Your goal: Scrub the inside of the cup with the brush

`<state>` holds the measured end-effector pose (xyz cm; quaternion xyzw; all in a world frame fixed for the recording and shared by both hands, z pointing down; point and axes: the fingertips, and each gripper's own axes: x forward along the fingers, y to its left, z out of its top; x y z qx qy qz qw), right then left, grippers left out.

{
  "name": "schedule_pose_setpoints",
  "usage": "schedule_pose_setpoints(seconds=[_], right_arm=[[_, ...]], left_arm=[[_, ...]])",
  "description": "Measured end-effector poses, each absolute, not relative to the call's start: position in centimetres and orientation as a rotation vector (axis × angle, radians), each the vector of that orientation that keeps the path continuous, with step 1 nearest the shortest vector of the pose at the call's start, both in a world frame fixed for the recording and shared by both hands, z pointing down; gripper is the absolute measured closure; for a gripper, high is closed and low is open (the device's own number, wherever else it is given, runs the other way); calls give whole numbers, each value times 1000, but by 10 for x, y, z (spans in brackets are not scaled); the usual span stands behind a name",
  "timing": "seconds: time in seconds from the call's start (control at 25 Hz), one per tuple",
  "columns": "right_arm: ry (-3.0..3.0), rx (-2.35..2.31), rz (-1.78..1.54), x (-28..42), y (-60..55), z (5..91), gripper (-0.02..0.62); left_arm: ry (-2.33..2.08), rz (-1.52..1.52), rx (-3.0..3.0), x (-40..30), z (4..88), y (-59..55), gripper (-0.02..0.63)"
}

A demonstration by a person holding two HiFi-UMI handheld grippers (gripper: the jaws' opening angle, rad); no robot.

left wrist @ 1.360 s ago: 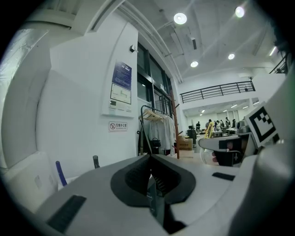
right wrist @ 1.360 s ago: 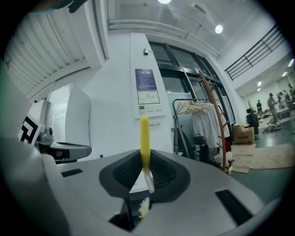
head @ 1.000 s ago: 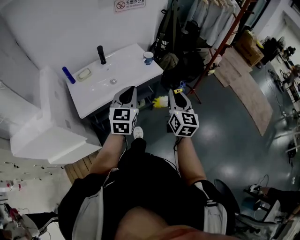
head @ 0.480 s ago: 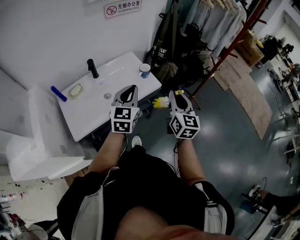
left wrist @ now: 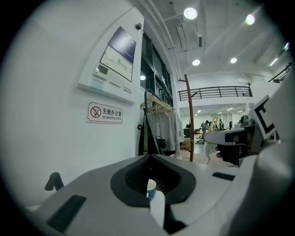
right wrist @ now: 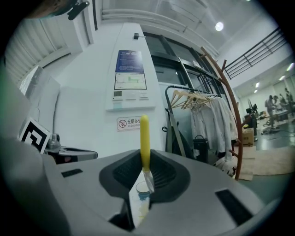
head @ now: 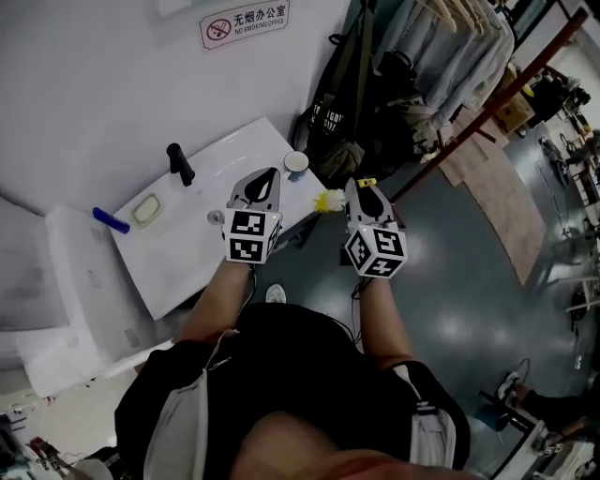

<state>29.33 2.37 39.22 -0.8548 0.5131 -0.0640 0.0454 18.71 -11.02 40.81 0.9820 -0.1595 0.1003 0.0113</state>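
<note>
Sign (head: 245, 23) reading "NO SMOKING OFFICE", brush (right wrist: 144, 138) in right gripper (head: 361, 186)

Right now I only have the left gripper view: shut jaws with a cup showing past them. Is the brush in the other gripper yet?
Observer: Yes. The right gripper is shut on the brush. Its yellow handle stands up between the jaws.
Operator: Where exactly does the cup stand?
Observer: In the head view, the cup stands upright on the right-hand corner of the white sink counter, with nothing touching it.
Operator: Anything on the counter that I can't see?
Observer: A soap dish and a blue object lie at the counter's left end, well away from the cup.
</note>
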Motion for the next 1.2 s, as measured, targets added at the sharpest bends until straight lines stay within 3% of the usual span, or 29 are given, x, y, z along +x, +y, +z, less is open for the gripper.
schedule_pose_setpoints(seconds=[0.84,0.88,0.96,1.2], right_arm=[[1609,-2624,-308,368,-42,420,540],[1618,-2620,-314,372,-44,421,540],[1634,-2613,-327,380,-49,423,540],[1688,-2592,-377,397,-61,435,540]], left_arm=[[-414,455,3007,246,460,-166,589],[-388,476,3002,250,466,-164,567],[-322,533,2989,257,482,-159,396],[-270,713,2957,271,536,-151,302]])
